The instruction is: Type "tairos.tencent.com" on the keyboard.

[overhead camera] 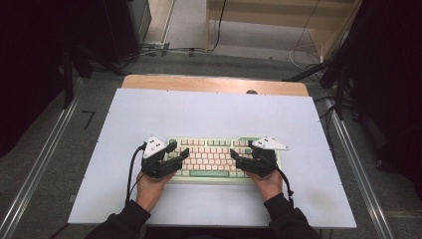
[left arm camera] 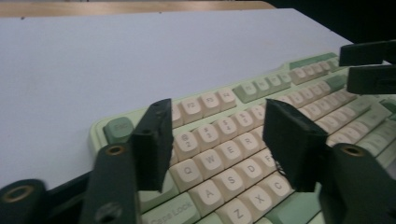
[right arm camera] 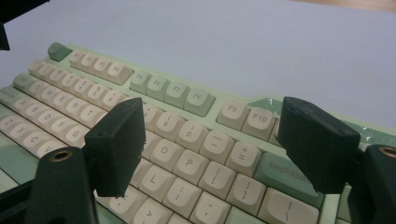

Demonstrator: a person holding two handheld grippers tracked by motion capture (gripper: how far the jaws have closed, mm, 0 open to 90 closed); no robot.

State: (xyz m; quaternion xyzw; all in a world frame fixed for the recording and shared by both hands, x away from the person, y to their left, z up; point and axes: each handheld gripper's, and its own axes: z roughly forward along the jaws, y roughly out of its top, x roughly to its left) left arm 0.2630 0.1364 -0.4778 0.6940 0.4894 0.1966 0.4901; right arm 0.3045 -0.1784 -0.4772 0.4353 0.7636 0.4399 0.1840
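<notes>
A person is hovering two grippers over a pale green keyboard (overhead camera: 211, 158) that is lying on the white table (overhead camera: 209, 117), near its front edge. The left gripper (overhead camera: 180, 152) is hanging above the keyboard's left end, its jaws standing apart over the Q, W and E keys with nothing between them. The right gripper (overhead camera: 238, 154) is poised over the right end, jaws spread wide above the O and P keys, gripping nothing

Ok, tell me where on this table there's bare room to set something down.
Free: the white tabletop between the keyboard and the wooden far edge, plus strips beside each end. Crowded: over the keyboard, where left gripper and right gripper hover.
</notes>
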